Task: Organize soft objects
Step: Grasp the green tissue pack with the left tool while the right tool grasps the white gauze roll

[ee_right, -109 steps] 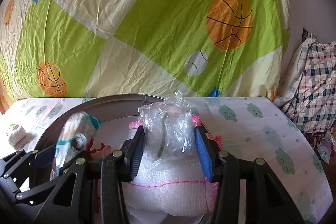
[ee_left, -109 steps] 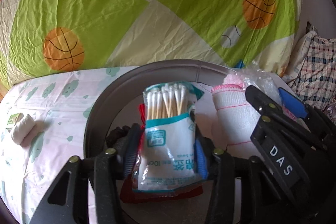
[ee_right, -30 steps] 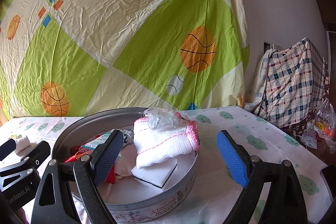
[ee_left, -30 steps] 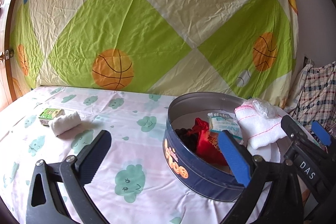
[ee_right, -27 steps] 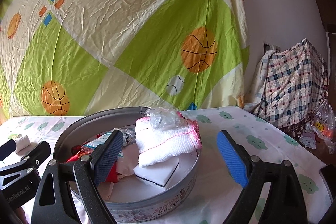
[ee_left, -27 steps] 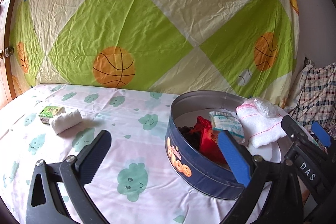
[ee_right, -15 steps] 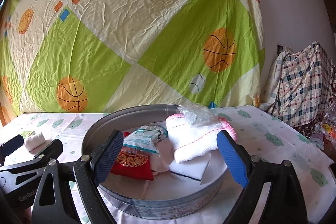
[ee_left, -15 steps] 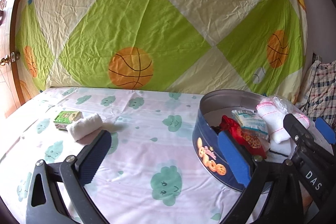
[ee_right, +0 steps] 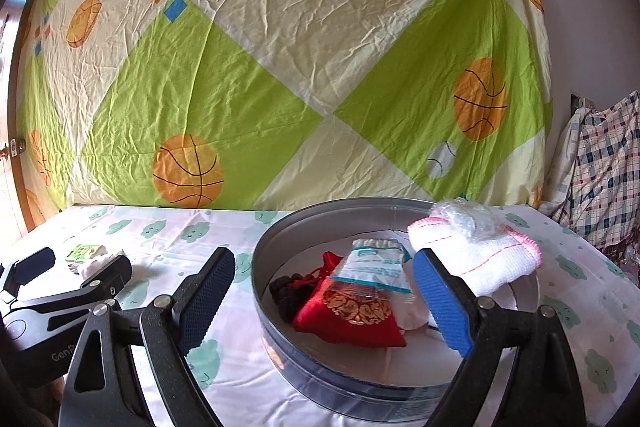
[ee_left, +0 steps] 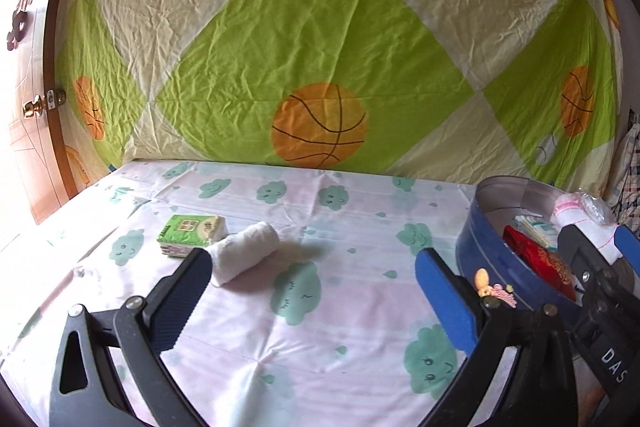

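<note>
A round blue tin (ee_left: 486, 259) (ee_right: 276, 343) stands on the cloud-print sheet and holds a red pouch (ee_right: 352, 315), a cotton swab packet (ee_right: 372, 267) and a white pink-edged cloth (ee_right: 476, 259) draped over its rim. A rolled white cloth (ee_left: 244, 251) lies beside a green tissue pack (ee_left: 188, 229) left of the tin. My left gripper (ee_left: 312, 283) is open and empty, short of the roll. My right gripper (ee_right: 324, 283) is open and empty, its fingers straddling the tin's near-left rim.
A green and cream sheet with basketball prints (ee_left: 320, 67) hangs behind the bed. A wooden door with a brass knob (ee_left: 34, 107) is at the far left. A plaid cloth heap (ee_right: 600, 171) stands at the right.
Both grippers have swung left and stayed open. The tin has slid to the right in both views, and the rolled cloth and tissue pack have come nearer the left gripper's middle.
</note>
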`<act>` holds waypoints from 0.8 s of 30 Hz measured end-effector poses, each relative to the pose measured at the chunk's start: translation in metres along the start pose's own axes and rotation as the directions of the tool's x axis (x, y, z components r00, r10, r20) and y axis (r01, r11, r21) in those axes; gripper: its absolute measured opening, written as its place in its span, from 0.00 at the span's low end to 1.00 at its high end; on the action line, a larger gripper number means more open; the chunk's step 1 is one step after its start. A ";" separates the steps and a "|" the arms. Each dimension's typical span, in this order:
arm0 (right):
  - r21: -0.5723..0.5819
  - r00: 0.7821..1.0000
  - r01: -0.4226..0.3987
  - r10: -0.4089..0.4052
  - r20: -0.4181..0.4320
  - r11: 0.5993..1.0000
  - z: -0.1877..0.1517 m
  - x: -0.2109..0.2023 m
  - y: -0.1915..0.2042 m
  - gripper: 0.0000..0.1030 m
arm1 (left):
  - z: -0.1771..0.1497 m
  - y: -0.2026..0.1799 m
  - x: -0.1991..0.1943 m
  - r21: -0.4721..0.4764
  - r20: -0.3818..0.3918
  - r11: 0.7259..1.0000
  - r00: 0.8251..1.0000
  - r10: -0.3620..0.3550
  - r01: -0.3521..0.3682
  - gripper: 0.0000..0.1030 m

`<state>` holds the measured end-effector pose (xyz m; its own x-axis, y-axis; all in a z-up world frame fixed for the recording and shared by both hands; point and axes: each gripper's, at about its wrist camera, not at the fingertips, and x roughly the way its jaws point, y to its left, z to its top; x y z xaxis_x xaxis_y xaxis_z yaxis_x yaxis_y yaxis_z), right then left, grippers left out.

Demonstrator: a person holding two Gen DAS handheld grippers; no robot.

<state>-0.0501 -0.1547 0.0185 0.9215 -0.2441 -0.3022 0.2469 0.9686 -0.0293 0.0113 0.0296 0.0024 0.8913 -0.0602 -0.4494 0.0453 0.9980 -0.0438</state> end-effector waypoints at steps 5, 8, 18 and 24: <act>-0.001 0.999 -0.042 0.042 -0.010 0.999 0.001 0.005 0.026 0.90 | 0.004 0.033 0.008 0.003 -0.003 0.999 0.999 0.050 -0.050 0.99; -0.013 0.997 -0.071 0.070 -0.019 0.997 0.002 0.009 0.044 0.90 | 0.006 0.055 0.012 -0.013 -0.009 0.997 0.997 0.071 -0.072 0.99; -0.031 0.979 -0.185 0.182 -0.091 0.982 0.005 0.033 0.103 0.90 | 0.015 0.125 0.029 -0.081 -0.024 0.978 0.982 0.190 -0.191 0.99; -0.077 0.947 -0.268 0.248 -0.204 0.960 0.002 0.058 0.143 0.90 | 0.023 0.161 0.051 -0.103 -0.057 0.950 0.956 0.289 -0.293 0.99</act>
<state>0.0390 -0.0303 -0.0015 0.8726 0.0188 -0.4881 -0.0328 0.9993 -0.0201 0.0746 0.1872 -0.0071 0.8392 0.2295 -0.4930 -0.2648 0.9643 -0.0019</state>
